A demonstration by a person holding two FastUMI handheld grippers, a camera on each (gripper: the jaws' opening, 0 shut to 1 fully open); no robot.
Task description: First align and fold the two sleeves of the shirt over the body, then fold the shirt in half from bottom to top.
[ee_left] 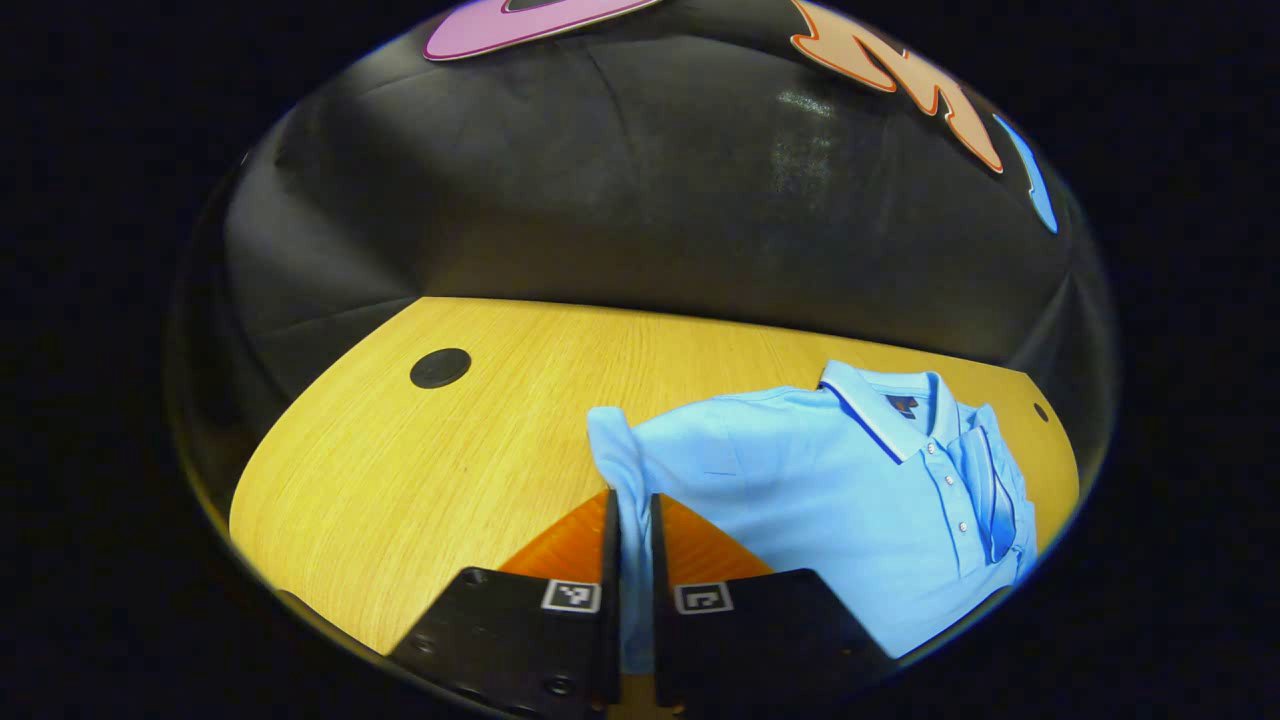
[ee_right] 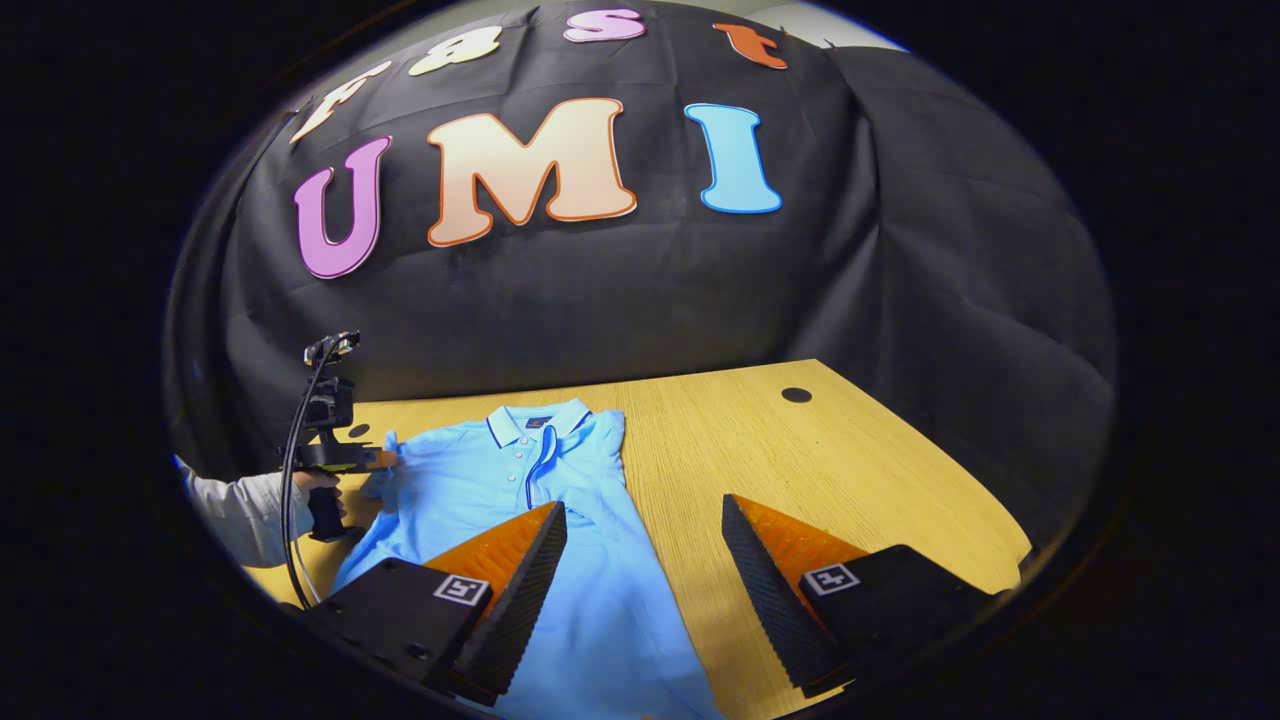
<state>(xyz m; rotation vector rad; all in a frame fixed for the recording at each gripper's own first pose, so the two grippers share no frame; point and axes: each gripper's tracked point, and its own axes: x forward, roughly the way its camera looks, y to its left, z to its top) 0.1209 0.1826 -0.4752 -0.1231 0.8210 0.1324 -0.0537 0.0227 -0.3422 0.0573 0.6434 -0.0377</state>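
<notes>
Left gripper view: my left gripper (ee_left: 631, 520) has its fingers nearly together, clamped on the shirt's left sleeve (ee_left: 622, 470), which runs up from between the fingers as a narrow bunched strip. Blue polo shirt (ee_left: 850, 500) lies flat on the bench (ee_left: 430, 470), front side up. From this side the collar (ee_left: 880, 410) points away toward the booth wall and the body runs back toward the near edge, so the long axis goes far-to-near across the bench. Collar has a thin dark stripe along its edge; a button placket (ee_left: 955, 490) with small pale buttons runs down from it. Fabric looks like a soft knit, mostly smooth, some creasing at the shoulder. The other sleeve (ee_left: 1000, 490) is already lying folded over the chest, beside the placket.

Bench top is light wood-grain laminate, matte, with a round dark grommet cap (ee_left: 440, 368) well apart from the shirt.

Right gripper view: my right gripper (ee_right: 645, 545) is wide apart, holding nothing. One finger sits over the shirt (ee_right: 560, 560) body, the other over bare bench (ee_right: 880, 470). Finger inner faces are ridged, wedge-shaped. Same axis reads here: collar (ee_right: 535, 420) far, hem end near me. Left gripper (ee_right: 385, 460) shows farther off at the shirt's shoulder edge, held by a hand (ee_right: 318, 485) in a pale sleeve, with a cable looping down from it.
</notes>
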